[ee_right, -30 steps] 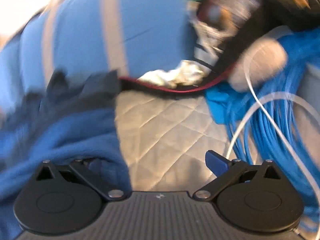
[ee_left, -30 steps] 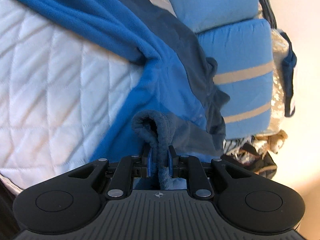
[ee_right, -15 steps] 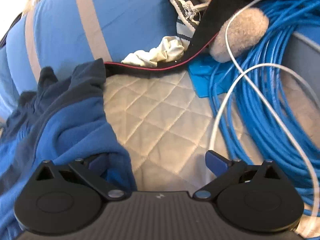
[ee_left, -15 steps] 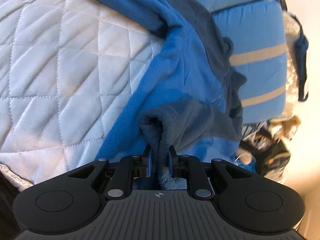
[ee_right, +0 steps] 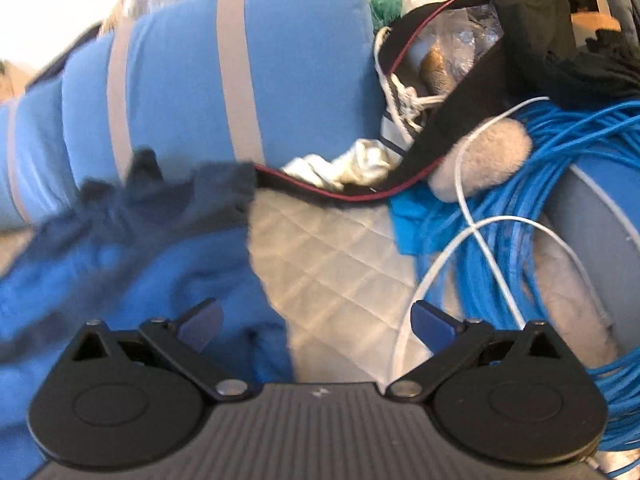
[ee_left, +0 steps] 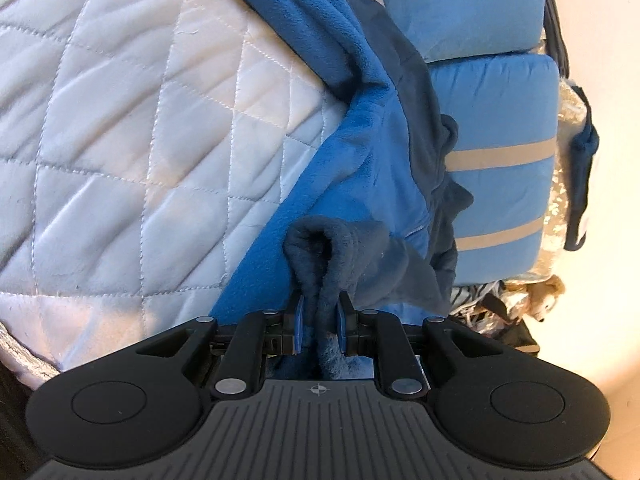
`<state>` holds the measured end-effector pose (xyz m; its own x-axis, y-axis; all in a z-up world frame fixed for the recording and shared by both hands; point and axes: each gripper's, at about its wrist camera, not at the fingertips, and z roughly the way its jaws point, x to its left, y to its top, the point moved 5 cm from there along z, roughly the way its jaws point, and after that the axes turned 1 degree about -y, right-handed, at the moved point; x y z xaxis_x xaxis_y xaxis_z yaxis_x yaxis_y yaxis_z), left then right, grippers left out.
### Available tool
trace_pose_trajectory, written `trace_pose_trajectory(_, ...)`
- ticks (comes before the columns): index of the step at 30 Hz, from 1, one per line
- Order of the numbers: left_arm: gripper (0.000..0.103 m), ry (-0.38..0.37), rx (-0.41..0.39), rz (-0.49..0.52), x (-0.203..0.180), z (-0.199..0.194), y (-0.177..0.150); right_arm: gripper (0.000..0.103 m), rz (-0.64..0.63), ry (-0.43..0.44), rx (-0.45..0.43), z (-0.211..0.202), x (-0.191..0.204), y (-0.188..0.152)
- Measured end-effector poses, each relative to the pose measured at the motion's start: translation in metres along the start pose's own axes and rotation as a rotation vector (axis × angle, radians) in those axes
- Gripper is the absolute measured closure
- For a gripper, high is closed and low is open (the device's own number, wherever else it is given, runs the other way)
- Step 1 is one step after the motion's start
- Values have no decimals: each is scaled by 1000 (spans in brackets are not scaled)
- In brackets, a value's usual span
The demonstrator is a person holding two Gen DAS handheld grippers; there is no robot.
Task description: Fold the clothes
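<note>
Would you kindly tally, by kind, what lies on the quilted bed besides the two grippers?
Blue fleece garment: 1
Blue striped cushions: 2
Blue cable coil: 1
White cable: 1
Black red-trimmed bag: 1
Total: 6

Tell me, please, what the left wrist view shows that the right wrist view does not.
Only the left wrist view shows the left gripper shut on the blue fleece garment. Only the right wrist view shows the open right gripper, a blue cable coil and a white cord. Both show the garment, the quilted cover and the striped blue cushion.
</note>
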<state>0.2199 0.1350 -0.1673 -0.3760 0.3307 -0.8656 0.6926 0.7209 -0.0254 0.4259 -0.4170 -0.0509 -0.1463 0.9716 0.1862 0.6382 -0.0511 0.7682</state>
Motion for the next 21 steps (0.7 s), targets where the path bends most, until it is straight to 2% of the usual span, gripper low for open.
trace_pose_trajectory(5, 88, 6, 1, -4, -2, 0, -1, 0, -44, 17, -7, -2, 26, 19)
trace_pose_trajectory(12, 87, 31, -4, 85, -11, -4, -6, 0, -43, 41, 22, 11, 54, 42)
trace_pose_trajectory(18, 87, 38, 26, 156, -17, -5, -14, 0, -62, 28, 53, 53, 70, 71)
trace_pose_trajectory(21, 87, 28, 51, 180, -18, -6, -18, 0, -136, 39, 79, 85, 84, 88)
